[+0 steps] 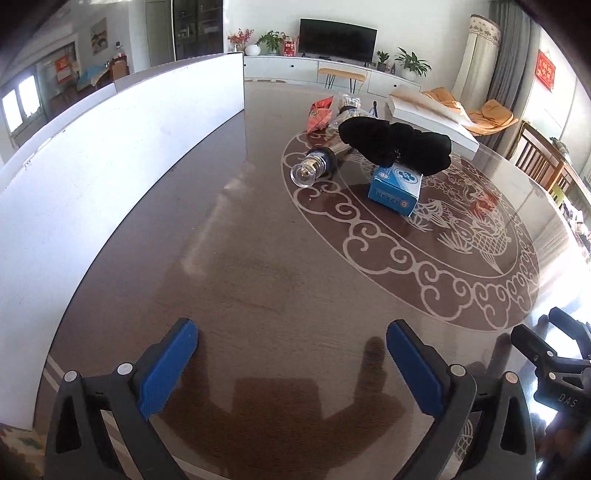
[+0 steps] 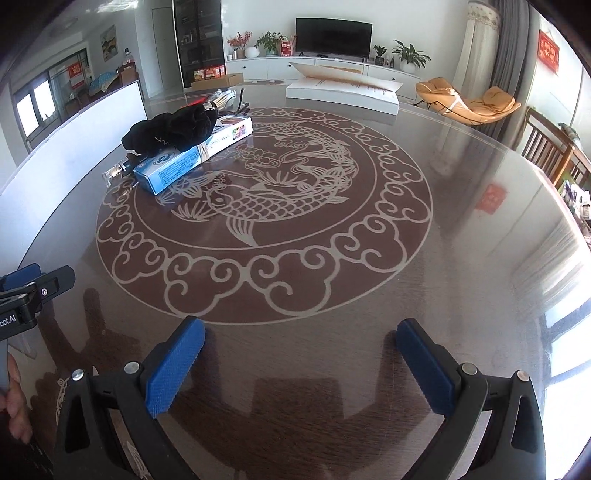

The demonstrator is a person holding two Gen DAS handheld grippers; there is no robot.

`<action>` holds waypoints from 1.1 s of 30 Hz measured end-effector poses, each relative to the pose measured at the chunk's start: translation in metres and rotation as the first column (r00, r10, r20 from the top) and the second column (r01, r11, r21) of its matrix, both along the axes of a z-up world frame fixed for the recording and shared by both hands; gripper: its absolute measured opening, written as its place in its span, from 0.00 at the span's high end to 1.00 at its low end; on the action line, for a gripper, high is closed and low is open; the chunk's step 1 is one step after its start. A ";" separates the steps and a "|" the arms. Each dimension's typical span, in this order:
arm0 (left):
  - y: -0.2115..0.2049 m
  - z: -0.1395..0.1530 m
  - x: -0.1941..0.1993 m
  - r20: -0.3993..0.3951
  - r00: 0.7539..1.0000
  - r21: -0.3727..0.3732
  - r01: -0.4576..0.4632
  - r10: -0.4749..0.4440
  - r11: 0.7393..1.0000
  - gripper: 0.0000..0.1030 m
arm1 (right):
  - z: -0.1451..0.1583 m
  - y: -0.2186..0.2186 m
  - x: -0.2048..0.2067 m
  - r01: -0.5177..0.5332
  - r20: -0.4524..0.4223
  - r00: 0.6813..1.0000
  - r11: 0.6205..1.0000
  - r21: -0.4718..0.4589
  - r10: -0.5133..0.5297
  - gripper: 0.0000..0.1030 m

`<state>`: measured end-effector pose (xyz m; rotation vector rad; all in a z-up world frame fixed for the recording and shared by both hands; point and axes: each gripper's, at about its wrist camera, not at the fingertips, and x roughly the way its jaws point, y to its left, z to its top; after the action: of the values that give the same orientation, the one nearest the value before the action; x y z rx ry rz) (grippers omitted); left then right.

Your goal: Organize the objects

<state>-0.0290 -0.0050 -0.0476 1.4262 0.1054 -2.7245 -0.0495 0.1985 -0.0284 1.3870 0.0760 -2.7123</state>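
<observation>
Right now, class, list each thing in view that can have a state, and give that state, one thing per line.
left gripper: open, empty, over bare table.
right gripper: open, empty.
glass bottle: lying on its side, cap end toward the camera.
blue box: lying flat, closed as far as shows.
black cloth: bunched, draped over the box.
red packet: lying flat behind the bottle.
white box: lid raised.
television: screen dark.
</observation>
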 end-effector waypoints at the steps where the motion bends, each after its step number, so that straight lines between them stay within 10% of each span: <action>1: 0.002 -0.001 -0.001 0.006 1.000 -0.021 0.004 -0.004 1.000 0.00 | 0.001 -0.002 0.001 -0.001 -0.001 1.000 1.000 0.008 0.001 0.00; 33: -0.003 -0.001 -0.035 -0.013 0.999 -0.039 0.032 -0.032 0.999 0.00 | 0.000 -0.003 0.000 -0.001 0.000 1.000 1.000 0.010 0.001 0.00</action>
<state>-0.0638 -0.0081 -0.0489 1.4120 0.0304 -2.7458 -0.0496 0.1958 -0.0286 1.3897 0.0895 -2.7149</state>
